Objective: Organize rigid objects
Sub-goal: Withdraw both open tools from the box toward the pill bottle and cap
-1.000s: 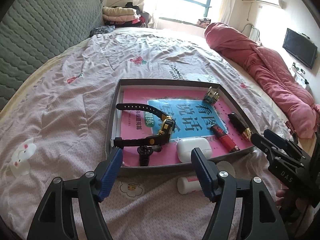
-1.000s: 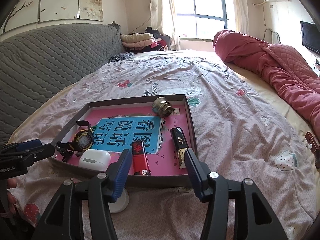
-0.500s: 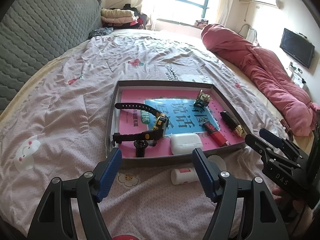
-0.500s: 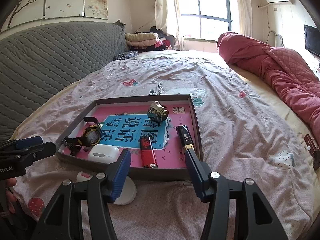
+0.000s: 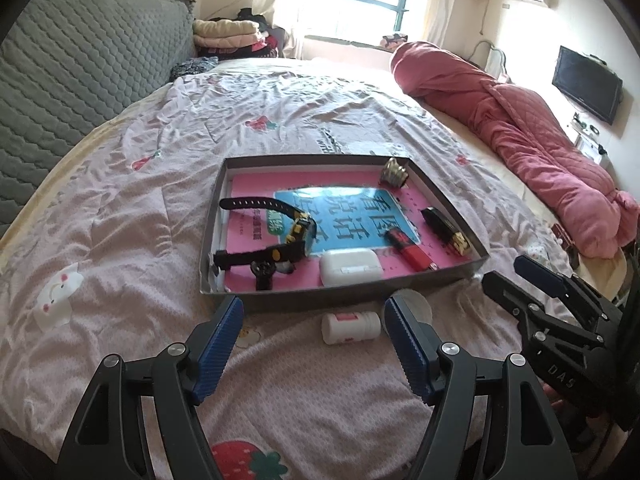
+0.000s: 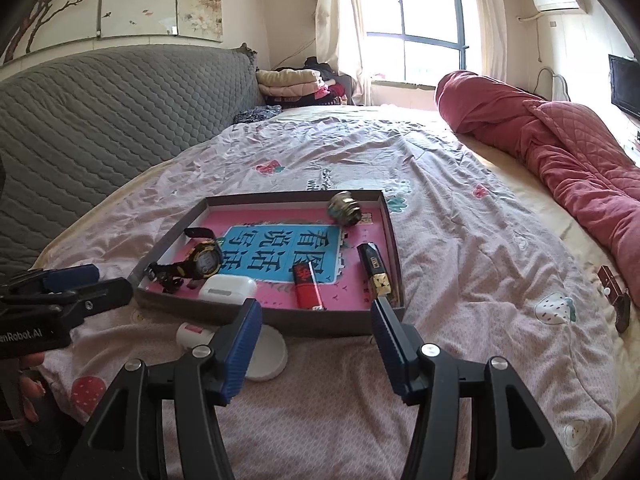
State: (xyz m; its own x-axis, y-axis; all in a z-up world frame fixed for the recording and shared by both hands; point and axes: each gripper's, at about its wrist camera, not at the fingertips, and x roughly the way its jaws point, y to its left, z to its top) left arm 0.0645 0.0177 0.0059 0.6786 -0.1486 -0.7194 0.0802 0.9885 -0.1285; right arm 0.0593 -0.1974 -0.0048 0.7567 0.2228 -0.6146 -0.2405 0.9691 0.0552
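Both grippers over the bedspread (image 5: 120, 216), short of the grey tray (image 5: 460, 276). Left gripper (image 5: 312, 344) jaws spread, nothing between them; small white bottle (image 5: 350, 327) lies on its side just ahead, outside the tray's near wall, white round lid (image 6: 267, 354) beside it. Right gripper (image 6: 316, 344) jaws apart, empty, tray wall just beyond its tips. In tray, on a pink book: watch (image 5: 280, 236) at left, white earbud case (image 5: 349, 267) near front, red lighter (image 6: 307, 286), black-and-gold lighter (image 6: 375, 270) at right, brass piece (image 6: 345, 208) at far corner
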